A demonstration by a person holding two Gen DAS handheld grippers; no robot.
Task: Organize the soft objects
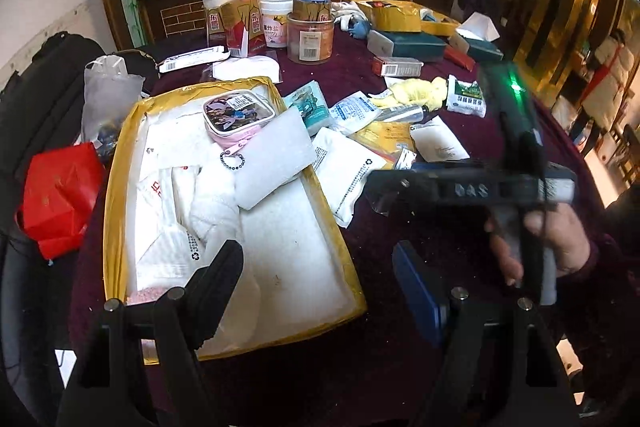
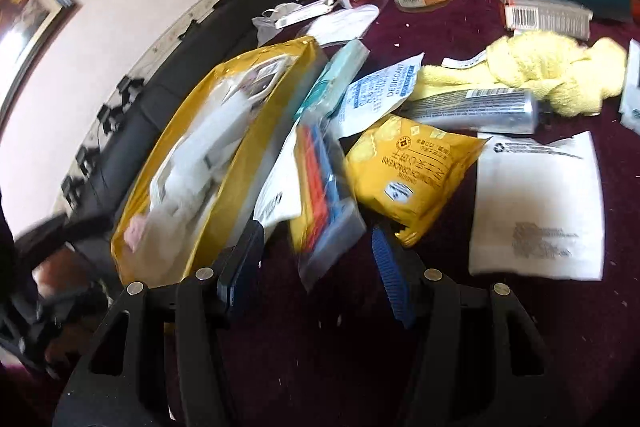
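While my right gripper (image 2: 316, 263) hangs released, the clear pouch of coloured strips (image 2: 320, 183) lies just ahead between its fingers, long axis pointing away; my empty left gripper (image 1: 320, 279) is farther.

In the right wrist view, a clear bag (image 2: 320, 183) holding red, yellow and blue items at frame centre is smeared by motion, so its contents cannot be read. At the lower left edge a hand (image 2: 56, 275) is blurred and partly cut off. In the left wrist view, the right gripper (image 1: 472, 187) at right centre is blurred, its fingers not distinguishable. People (image 1: 608, 75) at the far right are too small to make out.
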